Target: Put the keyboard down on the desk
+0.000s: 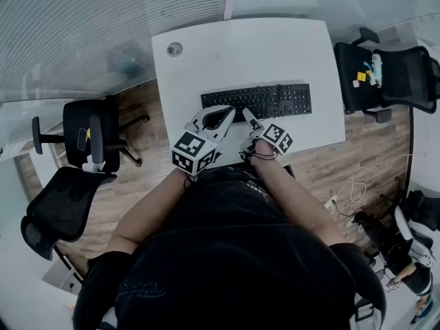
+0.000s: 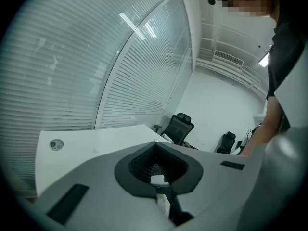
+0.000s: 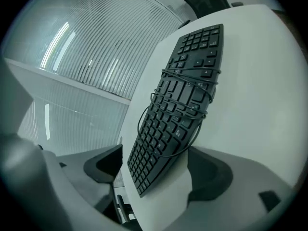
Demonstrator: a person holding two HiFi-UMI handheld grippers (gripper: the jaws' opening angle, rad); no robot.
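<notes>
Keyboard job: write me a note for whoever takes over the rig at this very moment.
Left gripper: shut, nothing in it, by the keyboard's left end.
Right gripper: open; the keyboard shows between its jaws, but the pads are not pressing on it.
Keyboard: flat on the white desk, with its cable wrapped around it.
Done: the keyboard is down and not gripped.
Left: probably only to draw the right gripper clear.

A brown wood-plank floor (image 1: pixel 141 184) lies under me. At my left stand two black mesh office chairs (image 1: pixel 89 139); another black office chair (image 1: pixel 395 78) stands far right. A glass wall with horizontal white blinds (image 1: pixel 96 33) fills the far left, reflecting ceiling strip lights (image 2: pixel 132 23).
</notes>
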